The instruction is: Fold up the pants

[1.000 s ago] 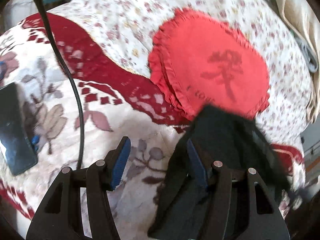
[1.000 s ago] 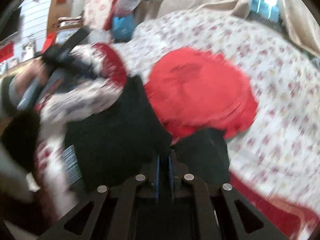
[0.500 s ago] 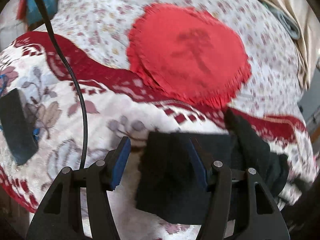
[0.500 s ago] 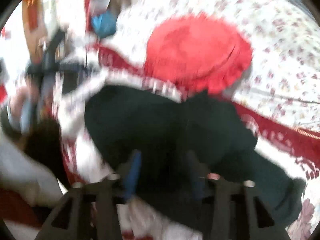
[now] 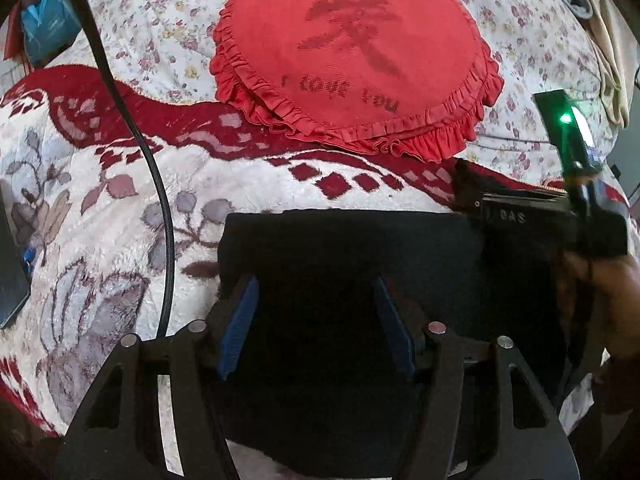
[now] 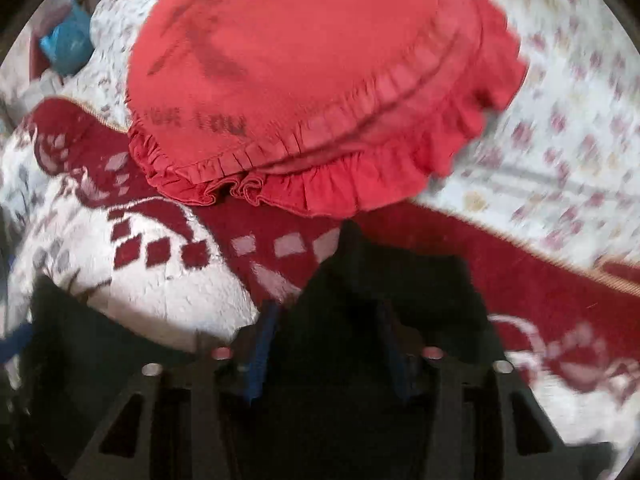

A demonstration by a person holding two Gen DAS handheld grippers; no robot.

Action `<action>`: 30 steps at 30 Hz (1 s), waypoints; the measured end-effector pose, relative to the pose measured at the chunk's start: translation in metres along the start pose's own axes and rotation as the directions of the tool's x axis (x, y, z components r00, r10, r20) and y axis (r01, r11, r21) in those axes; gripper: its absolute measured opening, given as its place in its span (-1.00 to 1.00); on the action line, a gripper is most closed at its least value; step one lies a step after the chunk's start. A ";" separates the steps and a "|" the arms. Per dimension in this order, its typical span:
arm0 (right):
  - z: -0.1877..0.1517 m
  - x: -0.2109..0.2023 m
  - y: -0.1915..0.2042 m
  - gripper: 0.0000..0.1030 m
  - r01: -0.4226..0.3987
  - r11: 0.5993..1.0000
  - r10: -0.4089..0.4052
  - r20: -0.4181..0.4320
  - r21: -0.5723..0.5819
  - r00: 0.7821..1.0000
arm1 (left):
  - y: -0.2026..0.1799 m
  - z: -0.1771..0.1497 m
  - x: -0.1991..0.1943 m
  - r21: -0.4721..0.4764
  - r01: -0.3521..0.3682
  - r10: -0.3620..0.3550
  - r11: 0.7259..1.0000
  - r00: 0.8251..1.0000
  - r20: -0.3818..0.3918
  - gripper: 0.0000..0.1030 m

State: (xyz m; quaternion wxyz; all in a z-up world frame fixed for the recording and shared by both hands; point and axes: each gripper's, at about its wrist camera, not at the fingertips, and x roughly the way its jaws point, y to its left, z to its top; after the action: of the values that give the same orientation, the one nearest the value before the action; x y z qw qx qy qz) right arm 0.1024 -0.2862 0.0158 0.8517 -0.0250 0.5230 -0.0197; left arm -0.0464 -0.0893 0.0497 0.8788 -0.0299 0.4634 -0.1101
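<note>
Here, at far left in the left wrist view, a dark flat device [image 5: 12,288] lies on the red-and-white patterned blanket [image 5: 100,208], and a black cable [image 5: 160,216] curves down across the blanket just beside the left gripper [image 5: 316,328]. That gripper's blue-padded fingers [image 5: 236,328] stand spread apart over the black pants [image 5: 340,256], which lie folded into a flat block on the blanket. Behind them a red ruffled heart cushion [image 5: 352,64] rests on the floral bedsheet [image 5: 152,28], its frill overlapping the blanket's red border. At right, the other handheld tool with a green light [image 5: 560,152] sits at the pants' edge. In the blurred right wrist view, the right gripper [image 6: 326,344] also shows its fingers parted, with bunched black fabric rising between them, near the cushion's frill.
</note>
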 end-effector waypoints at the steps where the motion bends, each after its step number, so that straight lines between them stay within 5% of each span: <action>1: -0.001 -0.002 -0.006 -0.66 -0.011 1.000 0.010 0.022 0.024 1.000 | 0.000 0.000 0.001 0.003 0.004 -0.004 1.000 1.000 0.001 0.28; 2: -0.004 -0.010 -0.014 -0.86 -0.040 0.998 0.037 0.059 0.050 0.998 | 0.000 -0.001 0.002 0.005 0.010 -0.010 1.000 1.000 0.002 0.28; 5: -0.023 -0.065 -0.040 -0.87 -0.134 0.984 0.110 0.186 0.119 0.976 | 0.002 0.001 0.002 -0.005 0.012 -0.012 1.000 1.000 0.002 0.28; 10: -0.100 -0.173 -0.112 -0.91 -0.194 0.946 0.091 0.365 0.258 0.927 | 0.003 0.003 -0.002 -0.044 0.021 -0.021 0.999 1.000 0.006 0.28; 12: -0.145 -0.197 -0.145 -0.91 -0.163 0.923 0.029 0.360 0.348 0.932 | 0.002 0.004 -0.003 -0.051 0.024 -0.024 0.998 1.000 0.005 0.28; 14: -0.188 -0.196 -0.174 -0.91 -0.068 0.904 -0.054 0.270 0.421 0.961 | -0.001 0.004 -0.003 -0.049 0.017 -0.017 0.999 1.000 0.002 0.28; 17: -0.230 -0.181 -0.210 -0.91 -0.042 0.841 -0.070 0.184 0.540 0.980 | -0.005 0.005 -0.004 -0.042 0.008 -0.008 0.999 1.000 -0.003 0.28; 22: -0.199 -0.183 -0.179 -0.82 -0.132 0.884 -0.004 0.289 0.448 0.957 | -0.007 0.005 -0.006 -0.039 -0.004 0.004 0.999 1.000 -0.007 0.29; 23: -0.188 -0.181 -0.172 -0.57 -0.142 0.895 0.010 0.299 0.423 0.954 | -0.008 0.005 -0.006 -0.039 -0.006 0.006 0.999 1.000 -0.008 0.28; 24: -0.170 -0.177 -0.156 -0.04 -0.146 0.913 0.024 0.306 0.382 0.952 | -0.008 0.005 -0.005 -0.040 -0.007 0.006 0.999 1.000 -0.009 0.28; 26: -0.141 -0.169 -0.131 0.32 -0.158 0.931 0.049 0.318 0.329 0.947 | -0.008 0.004 -0.005 -0.041 -0.006 0.005 0.999 1.000 -0.009 0.28; 28: -0.110 -0.154 -0.105 0.32 -0.176 0.947 0.084 0.321 0.270 0.943 | -0.008 0.004 -0.003 -0.034 -0.004 0.004 0.999 1.000 -0.011 0.29; 30: -0.076 -0.132 -0.073 0.33 -0.128 0.973 0.074 0.265 0.192 0.961 | -0.007 0.004 -0.002 -0.033 0.000 0.000 0.999 1.000 -0.009 0.28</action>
State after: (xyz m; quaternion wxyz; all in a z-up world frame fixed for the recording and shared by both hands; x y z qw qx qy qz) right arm -0.0257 -0.3525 0.1032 0.9100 0.0885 0.4041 -0.0271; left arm -0.0451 -0.0957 0.0545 0.8761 -0.0440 0.4691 -0.1025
